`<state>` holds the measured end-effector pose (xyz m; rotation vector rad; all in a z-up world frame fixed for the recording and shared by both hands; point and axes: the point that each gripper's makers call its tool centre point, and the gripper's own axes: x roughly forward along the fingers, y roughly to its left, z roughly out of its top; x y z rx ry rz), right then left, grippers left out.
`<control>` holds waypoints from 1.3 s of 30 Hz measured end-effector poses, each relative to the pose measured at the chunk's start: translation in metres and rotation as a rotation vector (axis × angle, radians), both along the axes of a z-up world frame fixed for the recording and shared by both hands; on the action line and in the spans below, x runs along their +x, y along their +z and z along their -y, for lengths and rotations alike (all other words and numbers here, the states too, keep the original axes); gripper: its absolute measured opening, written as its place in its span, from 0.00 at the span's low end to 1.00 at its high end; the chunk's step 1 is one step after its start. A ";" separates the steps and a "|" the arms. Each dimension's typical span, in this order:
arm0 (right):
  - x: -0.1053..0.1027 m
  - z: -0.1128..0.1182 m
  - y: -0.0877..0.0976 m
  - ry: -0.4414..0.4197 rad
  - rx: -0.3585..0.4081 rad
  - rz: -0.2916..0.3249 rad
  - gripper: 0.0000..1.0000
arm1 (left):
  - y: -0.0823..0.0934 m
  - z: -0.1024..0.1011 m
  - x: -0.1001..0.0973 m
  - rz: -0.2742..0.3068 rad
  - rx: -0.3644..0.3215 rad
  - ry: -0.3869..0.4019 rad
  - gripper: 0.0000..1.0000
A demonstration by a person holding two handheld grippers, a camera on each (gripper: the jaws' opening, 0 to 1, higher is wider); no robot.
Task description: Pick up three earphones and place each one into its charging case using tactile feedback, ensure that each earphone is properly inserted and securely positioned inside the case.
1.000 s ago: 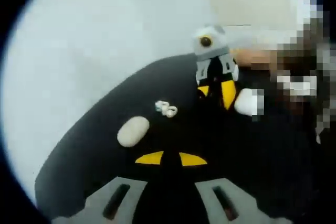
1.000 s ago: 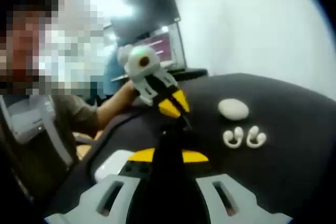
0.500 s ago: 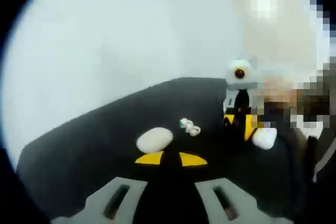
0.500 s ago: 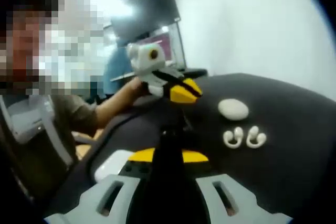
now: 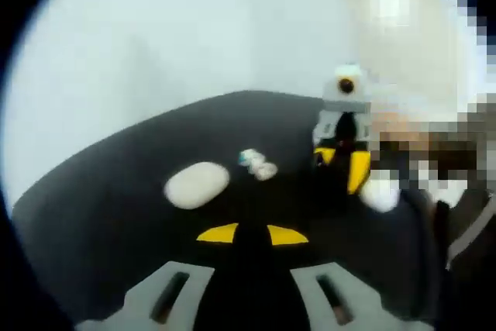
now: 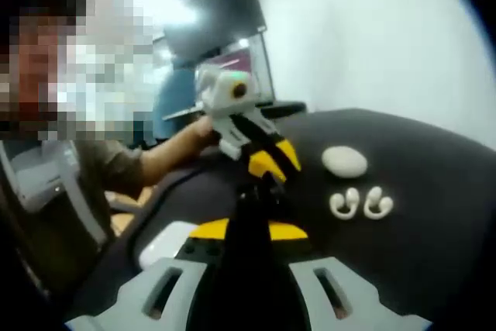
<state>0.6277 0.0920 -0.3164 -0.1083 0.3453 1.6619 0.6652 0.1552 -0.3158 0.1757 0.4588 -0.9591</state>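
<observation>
Left tool (image 5: 252, 234) and right tool (image 6: 248, 230) are both sitting pressed together, gripping nothing, above the dark surface (image 6: 434, 191) bearing two earphones (image 6: 361, 203).

Your left gripper (image 5: 253, 233) has its yellow-tipped jaws nearly together, just a thin gap between the tips, nothing between them. From your right gripper view, that same left gripper (image 6: 273, 162) hangs in the air, jaws angled downward, gripped by your hand (image 6: 203, 128) with a bare forearm behind it. Your right gripper (image 6: 248, 229) also has its jaws pressed close, nothing visible in them. In the left gripper view, the right gripper (image 5: 346, 167) points its tips down, low over the surface.
</observation>
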 end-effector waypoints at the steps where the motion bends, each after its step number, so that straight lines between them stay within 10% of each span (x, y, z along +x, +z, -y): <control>1: 0.000 0.000 0.000 0.000 0.000 0.000 0.18 | 0.002 0.004 -0.006 0.036 0.017 -0.060 0.10; 5: 0.000 0.000 0.000 -0.001 0.000 0.001 0.18 | -0.009 0.004 -0.019 0.093 0.155 -0.132 0.12; 16: 0.000 -0.001 0.000 0.001 0.001 -0.001 0.18 | 0.019 -0.028 0.002 0.171 0.077 0.021 0.13; 31: -0.001 -0.001 0.000 0.002 0.001 0.001 0.18 | 0.017 -0.008 0.014 0.049 -0.078 -0.021 0.15; 39: 0.000 -0.001 0.000 0.002 0.000 0.001 0.18 | -0.009 -0.004 0.013 0.014 0.051 -0.027 0.12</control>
